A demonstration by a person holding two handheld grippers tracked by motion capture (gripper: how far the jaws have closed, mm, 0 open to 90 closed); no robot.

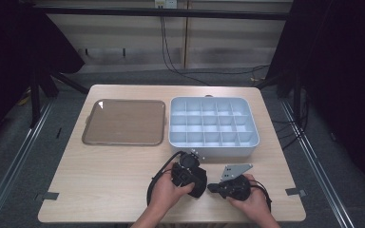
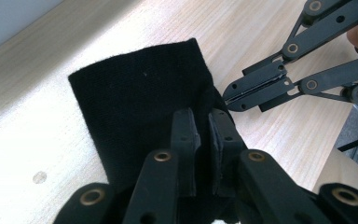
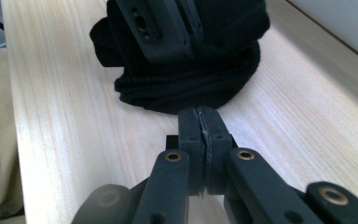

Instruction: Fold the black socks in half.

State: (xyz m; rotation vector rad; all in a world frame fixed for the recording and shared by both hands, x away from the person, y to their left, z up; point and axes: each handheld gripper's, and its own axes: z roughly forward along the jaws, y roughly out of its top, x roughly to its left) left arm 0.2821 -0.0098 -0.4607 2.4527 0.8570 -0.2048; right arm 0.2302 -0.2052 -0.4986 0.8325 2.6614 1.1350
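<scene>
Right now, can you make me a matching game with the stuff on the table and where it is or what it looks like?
Things:
1. black cloth
2. grey divided box
3. brown tray
4. right gripper

Descriptions:
A. flat, far left on the table
B. jaws shut, nothing between them
C. many small compartments
D. pinched by the left gripper

Pairs: 1-D, 2-C, 3-A, 4-B

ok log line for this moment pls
left gripper: shut on black knitted fabric | right gripper: shut, empty, tips at fabric edge | grey divided organiser box: untouched
</scene>
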